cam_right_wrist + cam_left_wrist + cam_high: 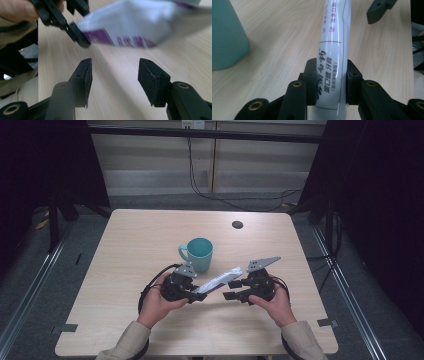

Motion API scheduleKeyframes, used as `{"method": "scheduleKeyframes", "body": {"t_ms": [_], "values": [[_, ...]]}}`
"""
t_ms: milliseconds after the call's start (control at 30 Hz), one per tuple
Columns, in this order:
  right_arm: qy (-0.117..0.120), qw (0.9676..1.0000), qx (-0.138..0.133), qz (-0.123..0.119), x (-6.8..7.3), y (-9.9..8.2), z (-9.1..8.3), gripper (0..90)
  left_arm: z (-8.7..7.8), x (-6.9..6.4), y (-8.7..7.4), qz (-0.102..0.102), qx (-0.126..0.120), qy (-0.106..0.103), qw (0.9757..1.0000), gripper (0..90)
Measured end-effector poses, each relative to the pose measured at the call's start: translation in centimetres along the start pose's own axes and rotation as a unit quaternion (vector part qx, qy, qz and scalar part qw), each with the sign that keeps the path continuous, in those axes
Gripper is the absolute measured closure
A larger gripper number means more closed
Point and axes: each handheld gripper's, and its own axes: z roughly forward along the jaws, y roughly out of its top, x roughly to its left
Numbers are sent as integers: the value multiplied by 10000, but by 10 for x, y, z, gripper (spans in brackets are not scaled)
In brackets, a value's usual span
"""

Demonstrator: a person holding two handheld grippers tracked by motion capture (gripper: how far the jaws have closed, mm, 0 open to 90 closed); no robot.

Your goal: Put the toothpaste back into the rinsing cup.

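Near table centre, at roughly 6 o'clock from the teal mug (199, 253), I see my left gripper (199, 296) w/ both jaws clamped on the sides of a white toothpaste tube (220, 280); in the left gripper view the pads press the tube's (332, 72) lower body, black and pink print running up it, crimped end pointing away toward 12. From the high view the tube angles up toward 2 o'clock, its far end off the table (150, 230) and just beside the right gripper (231, 290). Right gripper sits at 3 o'clock from the left one, jaws spread wide w/ nothing between them; in the right gripper view its fingers (83, 82) stand well apart over bare wood, the tube's (140, 22) purple-printed flat end above them at 12, not touching. Left gripper (77, 35) shows there at 11 o'clock, pinching the tube. Mug stands upright, handle at its 9 o'clock, near the left gripper but apart from it; its wall (227, 37) shows at 10 o'clock in the left gripper view. Can't tell if the cap is on.
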Motion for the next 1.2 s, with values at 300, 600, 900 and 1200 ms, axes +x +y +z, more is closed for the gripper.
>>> {"method": "scheduleKeyframes", "body": {"t_ms": [300,600,900,1200], "values": [[75,9976,-625,274,1,10,-3,534,13,-6,-3,-137,-15,-392,9991,689],[314,9934,-1079,229,8,23,-9,699,29,-20,5,24,8,-294,9996,644],[269,9927,-1169,105,15,35,-11,753,42,-30,11,6,-317,-394,9987,573],[89,9919,-1263,-43,14,40,-27,756,32,-18,-2,201,-131,171,9996,268]]}}
